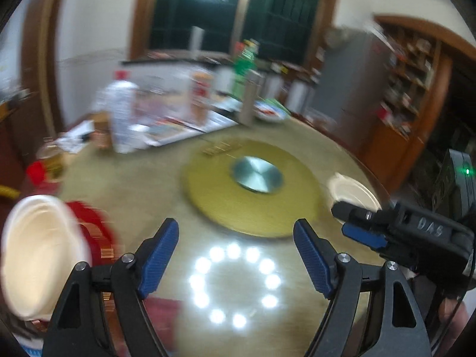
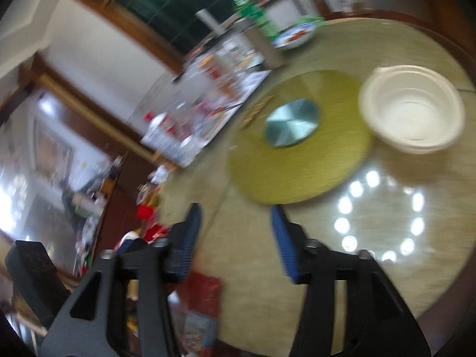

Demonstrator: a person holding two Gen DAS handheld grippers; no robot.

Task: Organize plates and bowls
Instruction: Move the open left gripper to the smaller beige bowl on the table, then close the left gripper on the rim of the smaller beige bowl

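1. Round dining table point(image 1: 142, 184) with a glossy beige top filled both views; a yellow-green turntable point(image 1: 253, 187) with a metal hub point(image 1: 257, 174) sat in its middle, and a ring of ceiling lights reflected off the near side.
2. Far half of the table was cluttered: clear bottle with a red cap point(image 1: 120, 110), papers, a patterned dish point(image 1: 269, 113), a green carton point(image 1: 244, 68). Dark window and shelves were behind. All blurred.
3. We saw the left gripper point(image 1: 236, 255) with its jaws spread wide and nothing between them, only bare tabletop.
4. The right gripper point(image 2: 235, 238) had its jaws apart too, empty. In the left view it reached in from the right edge point(image 1: 366, 226), just in front of a bowl.
5. White bowl point(image 2: 412, 113) stood upright on the table just beside the turntable's rim, on the right, ahead of the right gripper and not touched.
6. A second white bowl or plate point(image 1: 38, 255) showed at the left edge of the left view, tilted toward the camera; too blurred to tell what it rested on. Red packaging lay just behind it.
7. Our read: both tools were empty and between grabs, one white piece on each side, so likely each hand was assigned its own piece to gather into one stack.
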